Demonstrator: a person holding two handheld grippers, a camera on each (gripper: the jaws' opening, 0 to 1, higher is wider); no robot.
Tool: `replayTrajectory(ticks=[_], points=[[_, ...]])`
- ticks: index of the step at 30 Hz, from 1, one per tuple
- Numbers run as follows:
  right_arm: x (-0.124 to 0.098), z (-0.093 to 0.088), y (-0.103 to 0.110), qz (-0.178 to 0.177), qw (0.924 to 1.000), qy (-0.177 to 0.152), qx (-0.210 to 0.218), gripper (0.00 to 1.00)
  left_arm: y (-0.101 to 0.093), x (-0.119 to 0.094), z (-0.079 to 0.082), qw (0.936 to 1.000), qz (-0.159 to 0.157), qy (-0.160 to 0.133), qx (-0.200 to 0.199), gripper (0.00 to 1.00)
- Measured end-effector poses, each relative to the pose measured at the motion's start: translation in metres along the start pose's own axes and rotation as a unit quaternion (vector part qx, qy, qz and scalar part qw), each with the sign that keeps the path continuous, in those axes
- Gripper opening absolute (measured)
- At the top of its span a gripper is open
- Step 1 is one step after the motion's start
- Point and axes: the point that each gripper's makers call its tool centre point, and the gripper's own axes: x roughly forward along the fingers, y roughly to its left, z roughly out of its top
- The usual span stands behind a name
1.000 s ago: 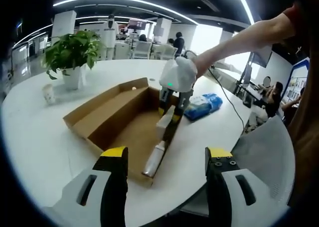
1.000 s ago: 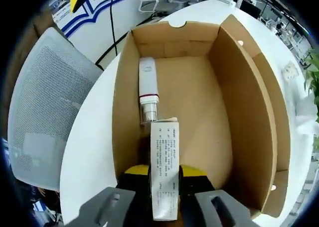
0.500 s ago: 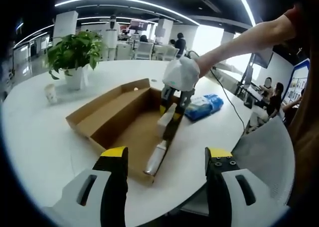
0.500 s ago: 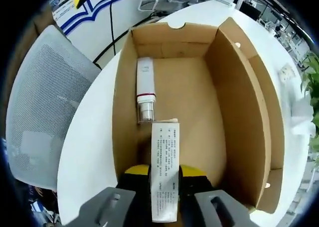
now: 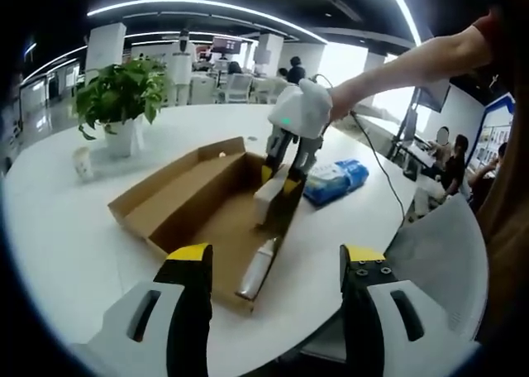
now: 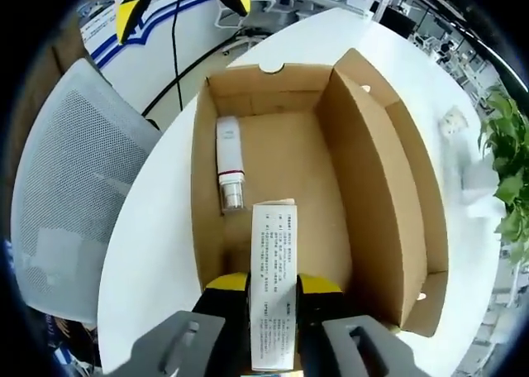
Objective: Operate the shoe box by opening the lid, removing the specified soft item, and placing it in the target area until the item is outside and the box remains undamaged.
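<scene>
A round white table point(image 5: 74, 220) carries everything; at its edge in the right gripper view stands a grey mesh chair point(image 6: 62, 195). On the table lies the open cardboard shoe box point(image 5: 178, 197), its lid folded out flat on the side toward a potted plant point(image 5: 120, 92); a small white cup point(image 5: 81, 160) stands near the pot, and a blue soft pack point(image 5: 335, 178) lies on the tabletop just outside the box, on the side away from the plant.

Inside the box, along the wall nearest the chair, a white tube point(image 6: 227, 166) lies flat, its long axis parallel to that wall and its capped end pointing toward the right gripper; in the left gripper view the same tube point(image 5: 257, 269) rests at the near end of the box.

The right gripper point(image 6: 273, 298) hangs above the box with its jaws clamped on a small white carton point(image 6: 274, 269); the carton's long axis runs forward along the jaws, its free end aimed down into the box, well above the floor; from the left gripper view the carton point(image 5: 271, 197) tilts steeply, held over the box's far end.

The left gripper point(image 5: 273, 265) hovers over the near table edge, jaws wide apart and holding nothing.
</scene>
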Motion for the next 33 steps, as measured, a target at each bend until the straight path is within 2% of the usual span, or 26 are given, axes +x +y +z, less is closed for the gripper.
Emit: replayTrajectory(ticks=[8, 16, 20, 29, 33], points=[[-0.022, 0.011, -0.003, -0.015, 0.9995, -0.022, 0.016, 0.16, -0.004, 0.001, 0.009, 1.0, -0.001, -0.007, 0.005, 0.62], [-0.042, 0.012, 0.0, -0.025, 0.9994, -0.021, 0.008, 0.16, -0.01, 0.006, 0.018, 0.9998, -0.005, -0.016, 0.006, 0.62], [-0.052, 0.006, 0.001, -0.032, 0.9992, -0.02, 0.011, 0.16, -0.017, 0.011, 0.021, 0.9997, -0.007, -0.023, 0.001, 0.62], [-0.074, -0.019, 0.007, -0.047, 0.9983, -0.016, 0.029, 0.16, -0.032, 0.021, 0.023, 0.9996, -0.02, -0.018, 0.01, 0.62], [-0.083, -0.03, 0.011, -0.058, 0.9966, -0.025, 0.053, 0.16, -0.038, 0.025, 0.027, 0.9994, -0.026, -0.016, 0.016, 0.62]])
